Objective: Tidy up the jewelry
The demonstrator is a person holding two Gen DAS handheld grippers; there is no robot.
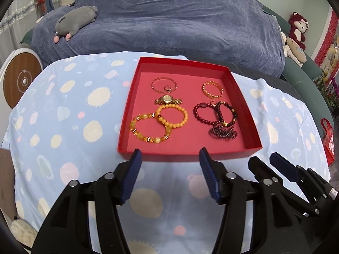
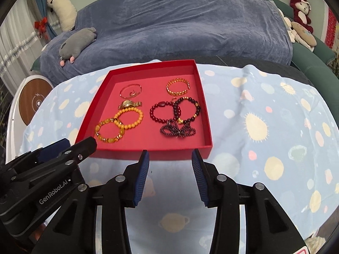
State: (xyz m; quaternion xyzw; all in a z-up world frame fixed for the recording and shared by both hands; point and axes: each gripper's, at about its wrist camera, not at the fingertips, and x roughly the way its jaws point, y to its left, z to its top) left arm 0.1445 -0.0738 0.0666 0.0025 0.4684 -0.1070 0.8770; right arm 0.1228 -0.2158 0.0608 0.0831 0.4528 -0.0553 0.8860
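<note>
A shallow red box (image 1: pixel 243 97) (image 2: pixel 206 114) lies on the spotted blue cloth and holds the jewelry. Yellow bead bracelets (image 1: pixel 172 116) (image 2: pixel 129 118), a gold watch (image 1: pixel 167 100) (image 2: pixel 129 104) and a thin bangle (image 1: pixel 164 84) (image 2: pixel 130 90) fill its left half. A gold band (image 1: pixel 212 90) (image 2: pixel 178 87), dark red bead bracelets (image 1: pixel 216 114) (image 2: pixel 175 111) and a dark bead bunch (image 1: pixel 223 132) (image 2: pixel 178 130) fill its right half. My left gripper (image 1: pixel 170 154) (image 2: pixel 72 146) stands open just before the box's near wall, nothing between its pads. My right gripper (image 2: pixel 170 154) (image 1: pixel 262 158) is open beside it, also empty.
A sofa under a blue-grey throw (image 1: pixel 169 21) runs behind the table, with a grey plush (image 1: pixel 74 21) on it. More plush toys (image 1: pixel 296 33) sit at the far right. A round white and wood device (image 1: pixel 19 80) stands at the left.
</note>
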